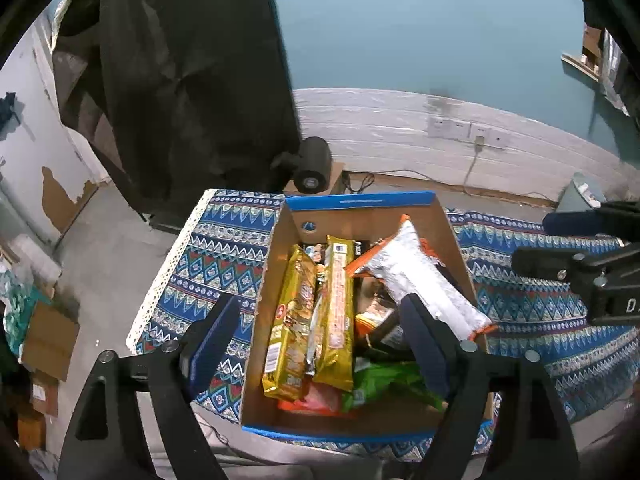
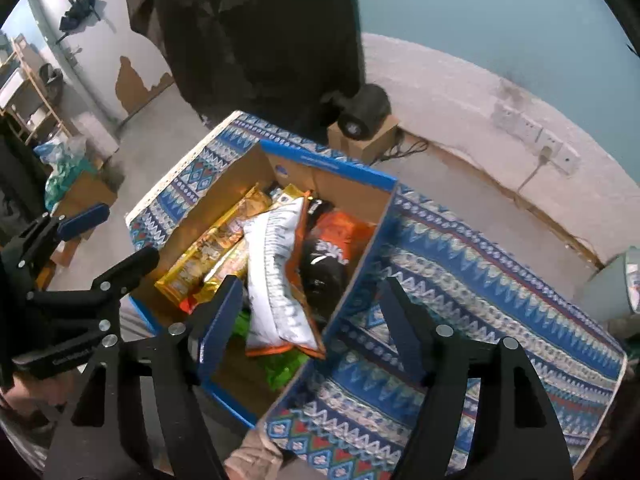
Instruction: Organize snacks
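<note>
Several snack packets fill the cardboard box (image 1: 362, 208) at the bench's (image 2: 480, 280) far-left corner; the white-and-orange bag (image 2: 276, 272) lies on top, likely light, crinkly, slippery, best pinched at its crimped end; left gripper (image 1: 320, 344) and right gripper (image 2: 312, 316) hover, fingers apart, empty.

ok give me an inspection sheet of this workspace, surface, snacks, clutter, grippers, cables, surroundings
surface: patterned blue tablecloth, bare beside the box.
job's things: cardboard box holding two gold packets, a white and orange bag on top, a green packet and an orange packet.
clutter: nothing seen on the cloth.
grippers: left gripper open over the box; right gripper open, astride the box's right wall; both hold nothing.
cables: black cord on the floor; a plug in the wall socket.
surroundings: dark curtain, black cylinder on a small carton, peeling wall.
</note>
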The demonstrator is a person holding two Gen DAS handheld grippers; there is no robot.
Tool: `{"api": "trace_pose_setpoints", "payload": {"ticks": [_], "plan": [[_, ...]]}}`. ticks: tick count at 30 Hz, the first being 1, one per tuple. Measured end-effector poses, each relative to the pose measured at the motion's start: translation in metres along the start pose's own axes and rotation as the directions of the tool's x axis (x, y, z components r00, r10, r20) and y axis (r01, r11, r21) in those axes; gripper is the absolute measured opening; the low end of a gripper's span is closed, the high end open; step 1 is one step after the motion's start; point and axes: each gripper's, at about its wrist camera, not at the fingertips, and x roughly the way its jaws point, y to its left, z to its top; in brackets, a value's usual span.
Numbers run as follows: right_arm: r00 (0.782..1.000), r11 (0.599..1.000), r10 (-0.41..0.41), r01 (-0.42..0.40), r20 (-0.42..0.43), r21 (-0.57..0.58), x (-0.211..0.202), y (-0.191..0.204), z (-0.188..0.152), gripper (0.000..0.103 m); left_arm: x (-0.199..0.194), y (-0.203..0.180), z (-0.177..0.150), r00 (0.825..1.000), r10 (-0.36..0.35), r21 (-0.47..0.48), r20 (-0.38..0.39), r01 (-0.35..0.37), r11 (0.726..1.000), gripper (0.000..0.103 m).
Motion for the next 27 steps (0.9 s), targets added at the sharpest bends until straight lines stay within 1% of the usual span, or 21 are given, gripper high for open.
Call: {"api": "trace_pose_setpoints", "payload": {"ticks": [5, 10, 15, 20, 24, 27], "plan": [[0.999, 1.0, -0.022, 0.022, 0.032, 0.001, -0.021, -0.009, -0.011, 0.076, -0.015, -0.008, -0.001, 1.0, 0.002, 0.021, 0.007, -0.002, 1.0, 0.088], [0.997, 0.999, -0.039, 0.039, 0.059, 0.007, -0.039, -0.021, -0.023, 0.078, -0.027, -0.016, -0.001, 1.0, 0.005, 0.029, 0.019, -0.005, 1.0, 0.095], [0.997, 0.999, -0.044, 0.043, 0.068, 0.013, -0.054, -0.031, -0.035, 0.079, -0.037, -0.024, -0.004, 1.0, -0.004, 0.043, 0.017, 0.003, 0.999, 0.095], [0.995, 0.998, -0.057, 0.057, 0.081, 0.004, -0.064, -0.036, -0.046, 0.079, -0.046, -0.031, -0.004, 0.999, -0.035, 0.053, 0.012, 0.034, 0.998, 0.096], [0.995, 0.998, -0.061, 0.063, 0.081, -0.01, -0.069, -0.038, -0.054, 0.079, -0.054, -0.036, -0.005, 0.999, -0.037, 0.062, 0.024, 0.035, 0.997, 0.101], [0.996, 0.999, -0.049, 0.051, 0.075, -0.018, -0.071, -0.037, -0.059, 0.079, -0.058, -0.039, -0.005, 0.999, -0.04, 0.066, 0.028, 0.038, 0.997, 0.101]]}}
